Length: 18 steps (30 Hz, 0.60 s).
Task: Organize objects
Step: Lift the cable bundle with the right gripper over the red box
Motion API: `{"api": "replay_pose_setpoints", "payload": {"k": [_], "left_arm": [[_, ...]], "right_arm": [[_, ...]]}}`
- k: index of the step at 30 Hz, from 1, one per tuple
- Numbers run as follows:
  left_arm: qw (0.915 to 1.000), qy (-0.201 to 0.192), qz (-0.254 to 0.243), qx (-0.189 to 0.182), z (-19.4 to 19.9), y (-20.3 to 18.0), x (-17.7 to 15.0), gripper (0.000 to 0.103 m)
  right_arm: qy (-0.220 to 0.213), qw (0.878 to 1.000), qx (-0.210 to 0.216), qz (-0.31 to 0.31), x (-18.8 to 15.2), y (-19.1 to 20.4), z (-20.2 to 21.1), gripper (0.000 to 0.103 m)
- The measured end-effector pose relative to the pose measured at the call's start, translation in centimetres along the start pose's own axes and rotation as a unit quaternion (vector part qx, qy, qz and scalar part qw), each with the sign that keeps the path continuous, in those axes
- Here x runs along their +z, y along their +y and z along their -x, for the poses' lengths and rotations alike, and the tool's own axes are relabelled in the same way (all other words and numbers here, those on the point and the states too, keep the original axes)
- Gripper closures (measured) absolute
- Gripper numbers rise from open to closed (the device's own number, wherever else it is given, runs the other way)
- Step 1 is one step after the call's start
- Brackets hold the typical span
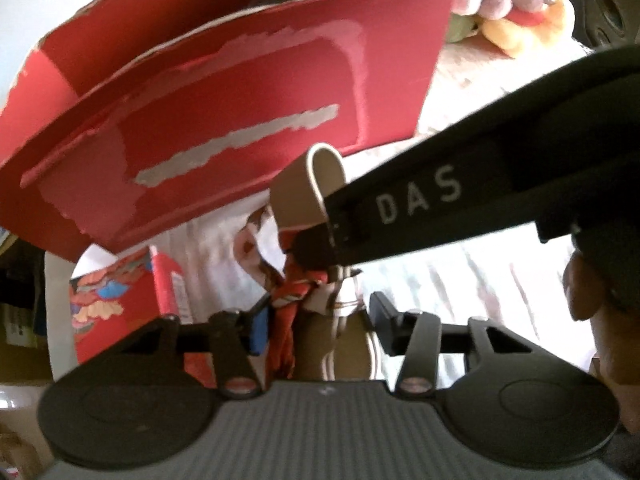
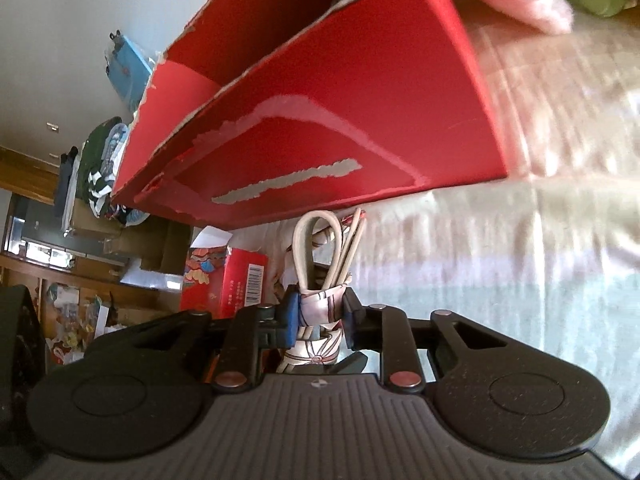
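Between your right gripper's blue-padded fingers sits a bundle of beige straps wrapped in a patterned scarf. Its long axis runs straight out along the fingers, and the beige strap loop points away from you toward the lower edge of the red cardboard box. Both pads press on the scarf wrap from either side, so your right fingers are clenched on the bundle, standing only narrowly apart.

From your left wrist camera, the same bundle appears as a red-and-white scarf knot with the strap loop rising toward the red box. Your left gripper stands about half open around it. The left finger, with its blue pad, lies against the red cloth; the right finger stands clear of the wrap, so this gripper is not yet clamped on anything. The black body of your other gripper, lettered DAS, crosses over the bundle from the right.

All of this hangs above a pale striped bedcover, with a small red printed carton just beside the bundle at left.
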<state>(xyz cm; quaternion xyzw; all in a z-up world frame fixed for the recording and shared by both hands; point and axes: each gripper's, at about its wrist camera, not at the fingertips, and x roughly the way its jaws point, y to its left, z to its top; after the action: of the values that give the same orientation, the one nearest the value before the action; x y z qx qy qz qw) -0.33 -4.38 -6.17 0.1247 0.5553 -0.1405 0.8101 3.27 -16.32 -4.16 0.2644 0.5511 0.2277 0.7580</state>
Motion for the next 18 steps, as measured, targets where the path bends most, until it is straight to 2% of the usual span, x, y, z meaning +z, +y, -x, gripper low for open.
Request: {"api": "replay_pose_setpoints", "payload": {"k": [6,13,18], "left_arm": [[0.9996,-0.012,-0.021,-0.016,1.3,-1.6,0.6,0.055],[0.9955,-0.058,-0.057,-0.047,4.0,-4.0,2.3,0.061],[0.9895,-0.094,-0.088,-0.065,5.2,-6.3,3.2,0.061]], "right_arm": [[-0.019,1.000,0.001,-0.005,-0.3,-0.6,2.2,0.080],[-0.062,0.998,-0.006,-0.010,-0.6,-1.2,6.3,0.080],[-0.106,0.994,-0.017,-0.019,-0.6,-1.7,9.5,0.080]]}}
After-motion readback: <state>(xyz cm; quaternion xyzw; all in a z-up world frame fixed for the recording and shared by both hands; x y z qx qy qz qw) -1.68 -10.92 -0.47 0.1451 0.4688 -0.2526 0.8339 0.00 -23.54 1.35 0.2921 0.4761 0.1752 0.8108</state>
